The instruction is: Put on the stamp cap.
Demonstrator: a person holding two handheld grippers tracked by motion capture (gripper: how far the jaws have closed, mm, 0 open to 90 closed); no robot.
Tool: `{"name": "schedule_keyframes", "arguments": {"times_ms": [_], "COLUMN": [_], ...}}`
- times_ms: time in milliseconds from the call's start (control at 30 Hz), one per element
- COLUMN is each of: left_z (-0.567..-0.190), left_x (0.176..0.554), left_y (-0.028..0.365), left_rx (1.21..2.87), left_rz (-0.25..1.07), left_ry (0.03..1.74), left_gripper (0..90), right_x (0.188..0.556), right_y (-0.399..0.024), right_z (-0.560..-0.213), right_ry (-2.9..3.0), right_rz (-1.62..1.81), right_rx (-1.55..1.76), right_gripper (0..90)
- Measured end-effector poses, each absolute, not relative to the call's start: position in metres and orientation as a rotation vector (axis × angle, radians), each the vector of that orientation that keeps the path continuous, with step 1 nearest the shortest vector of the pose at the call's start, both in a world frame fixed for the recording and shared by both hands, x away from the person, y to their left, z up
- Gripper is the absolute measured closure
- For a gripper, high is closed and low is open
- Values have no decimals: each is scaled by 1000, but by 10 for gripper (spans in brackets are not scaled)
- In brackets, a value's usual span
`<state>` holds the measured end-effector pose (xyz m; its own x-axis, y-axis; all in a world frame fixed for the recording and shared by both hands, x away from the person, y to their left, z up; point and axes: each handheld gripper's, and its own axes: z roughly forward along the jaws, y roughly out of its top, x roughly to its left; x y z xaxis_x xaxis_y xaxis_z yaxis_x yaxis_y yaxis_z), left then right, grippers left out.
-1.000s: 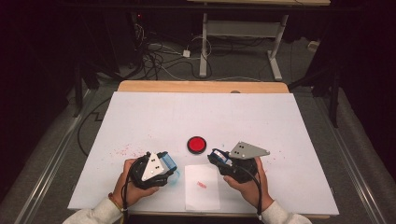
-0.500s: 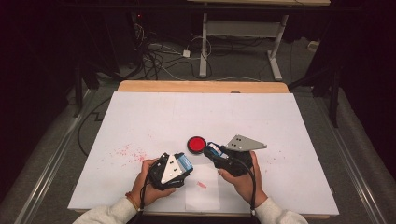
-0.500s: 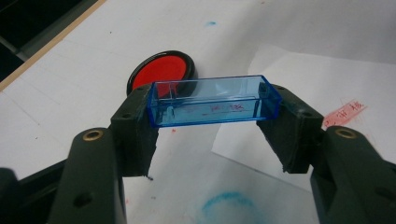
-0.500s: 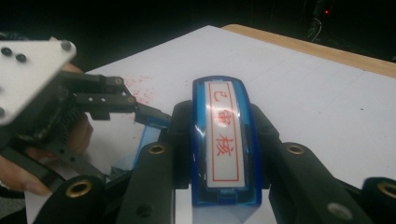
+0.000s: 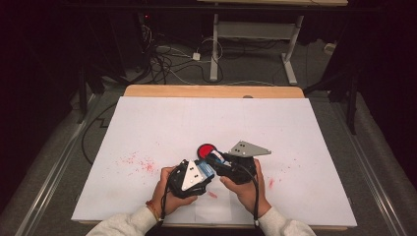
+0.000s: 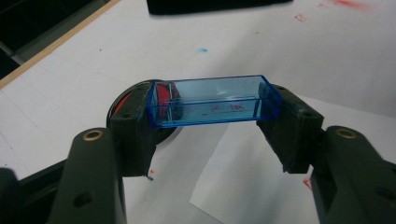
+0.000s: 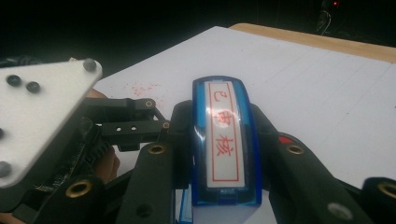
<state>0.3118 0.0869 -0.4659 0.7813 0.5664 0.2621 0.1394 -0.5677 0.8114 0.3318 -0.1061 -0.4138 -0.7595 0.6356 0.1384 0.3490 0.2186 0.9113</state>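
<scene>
My left gripper (image 6: pixel 212 127) is shut on a clear blue rectangular cap (image 6: pixel 212 100), held across its ends with the open side facing me. My right gripper (image 7: pixel 224 156) is shut on a blue stamp (image 7: pixel 223 140) whose white label bears red characters. In the high view the left gripper (image 5: pixel 202 170) and right gripper (image 5: pixel 215 160) meet tip to tip near the table's front middle, just in front of a round red ink pad (image 5: pixel 206 149). The cap hangs just above the ink pad (image 6: pixel 161 95).
A white sheet (image 5: pixel 211 123) with red ink smudges (image 5: pixel 140 163) covers the table. A small white paper slip (image 5: pixel 214 209) lies under the hands near the front edge. The left gripper's grey plate (image 7: pixel 37 116) stands close beside the stamp.
Both grippers have closed in on each other above the paper slip. The left one swung right and forward, and the right one edged left toward the ink pad.
</scene>
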Motion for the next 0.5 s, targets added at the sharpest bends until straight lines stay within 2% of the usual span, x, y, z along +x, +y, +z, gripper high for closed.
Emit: {"name": "schedule_keyframes", "arguments": {"times_ms": [500], "left_z": [-460], "left_x": [314], "left_y": [86], "left_rx": [2081], "left_rz": [650], "left_ry": [551], "left_gripper": [389], "right_x": [334], "right_y": [-96], "right_z": [-425], "right_ry": [2251], "right_rz": [1559], "right_rx": [952], "right_gripper": [696]}}
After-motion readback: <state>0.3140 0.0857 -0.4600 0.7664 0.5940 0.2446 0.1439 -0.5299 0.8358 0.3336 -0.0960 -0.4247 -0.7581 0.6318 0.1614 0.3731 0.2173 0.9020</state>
